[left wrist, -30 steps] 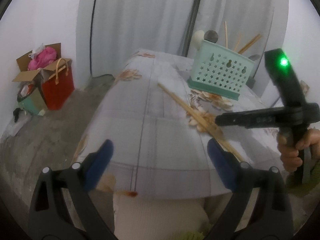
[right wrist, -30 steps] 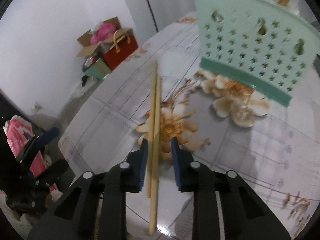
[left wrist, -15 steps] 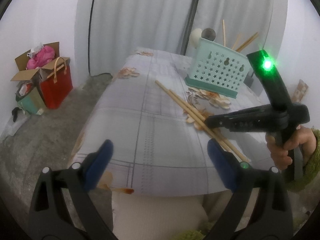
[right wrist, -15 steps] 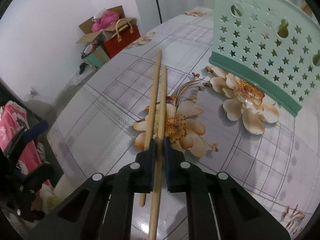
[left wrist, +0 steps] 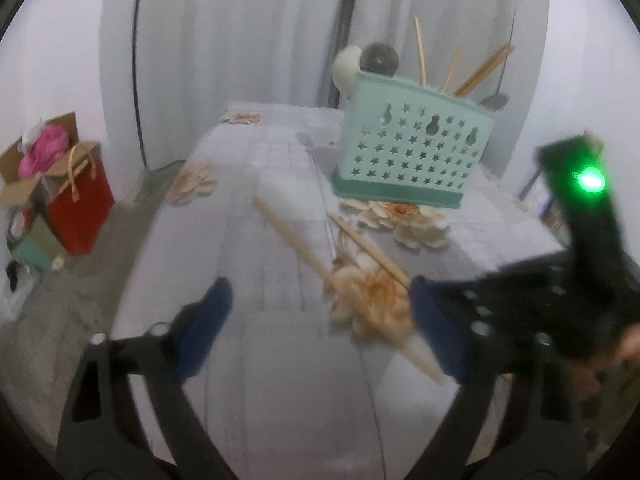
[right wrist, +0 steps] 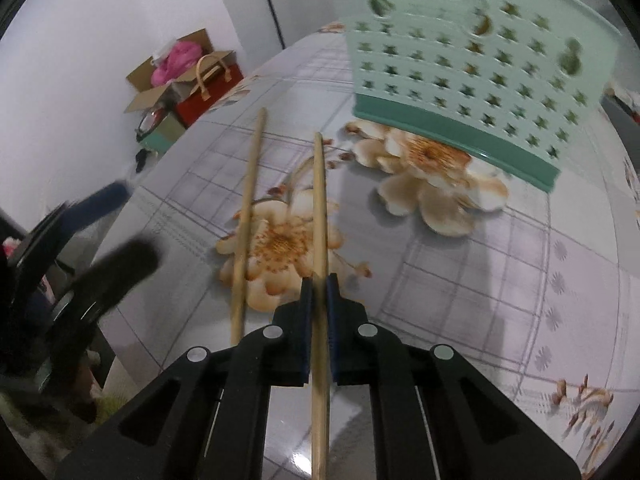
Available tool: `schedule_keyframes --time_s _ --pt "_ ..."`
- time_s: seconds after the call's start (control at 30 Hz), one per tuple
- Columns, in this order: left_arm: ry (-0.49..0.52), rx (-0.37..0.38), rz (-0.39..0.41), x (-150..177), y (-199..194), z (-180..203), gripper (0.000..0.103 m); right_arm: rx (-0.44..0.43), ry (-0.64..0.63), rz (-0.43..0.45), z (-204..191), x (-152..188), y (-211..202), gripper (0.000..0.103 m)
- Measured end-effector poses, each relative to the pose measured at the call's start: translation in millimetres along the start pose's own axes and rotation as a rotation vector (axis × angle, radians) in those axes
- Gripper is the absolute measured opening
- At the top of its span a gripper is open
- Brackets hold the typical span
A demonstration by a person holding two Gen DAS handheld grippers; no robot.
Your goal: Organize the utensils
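While the two claws worked over the flowered tablecloth, this was what stood to be seen.

Right gripper (right wrist: 319,292): its blue pads were pressed tight on one chopstick (right wrist: 320,216), the stick running straight between them, its far end pointing toward the basket and its near end passing back under the claw.

Second chopstick (right wrist: 248,216): lay loose on the table (right wrist: 520,280), just left of the pinched one, apart from it and nearly parallel.

Left gripper (left wrist: 320,320): stood spread wide over the near part of the table, its jaws having just been closing a little, with nothing between the pads; the picture was blurred.

Basket (left wrist: 412,156): pale green plastic, pierced with stars, darker green base, upright on the far right part of the table, beyond both chopsticks and clear of them.

In the basket: several wooden sticks (left wrist: 480,72) leaned out of its right side; a white round end (left wrist: 346,70) and a dark round end (left wrist: 380,58) rose at its left corner; what kind of utensils these were I could not tell.

Cardboard box (left wrist: 24,184): on the floor at far left, open, something pink (left wrist: 38,156) inside.

Red bag (left wrist: 80,200): stood just beside the box, handles up; its contents were hidden.

Person's hand (left wrist: 616,356): gripped the right tool's handle at the right edge.
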State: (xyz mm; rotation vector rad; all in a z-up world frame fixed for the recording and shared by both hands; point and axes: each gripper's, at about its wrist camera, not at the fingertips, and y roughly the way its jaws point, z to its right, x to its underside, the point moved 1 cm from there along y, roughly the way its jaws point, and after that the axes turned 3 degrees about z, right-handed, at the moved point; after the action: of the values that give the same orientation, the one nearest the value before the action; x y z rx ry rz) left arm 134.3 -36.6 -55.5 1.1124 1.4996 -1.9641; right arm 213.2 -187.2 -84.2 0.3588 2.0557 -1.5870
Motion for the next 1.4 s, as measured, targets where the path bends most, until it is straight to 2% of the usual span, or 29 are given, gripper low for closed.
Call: schedule_keyframes --time_s 0.1,0.27,0.4,0.53,0.83,1.1,1.4 --pt "0.046 -0.047 -0.075 -7 26 10 0.066 -0.003 0.031 0.008 9 4 -3 0.007" --pt "0.059 -0.072 -0.185 -6 57 22 0.049 -0.013 0.053 0.014 15 7 -5 0.007" --pt "0.075 -0.085 -0.172 1 58 25 0.038 -0.022 0.058 0.017 18 10 -7 0.007" --pt "0.06 -0.102 -0.17 1 55 19 0.015 -0.021 0.057 0.018 19 11 -10 0.007" --pt "-0.001 -0.089 -0.195 17 29 1 0.005 -0.004 0.058 0.019 15 14 -13 0.007" --pt "-0.073 -0.056 -0.206 41 -4 -5 0.005 0.011 0.055 -0.003 9 24 -19 0.007" --pt "-0.109 -0.025 -0.2 46 -8 -5 0.005 0.038 0.053 -0.053 6 21 -18 0.007"
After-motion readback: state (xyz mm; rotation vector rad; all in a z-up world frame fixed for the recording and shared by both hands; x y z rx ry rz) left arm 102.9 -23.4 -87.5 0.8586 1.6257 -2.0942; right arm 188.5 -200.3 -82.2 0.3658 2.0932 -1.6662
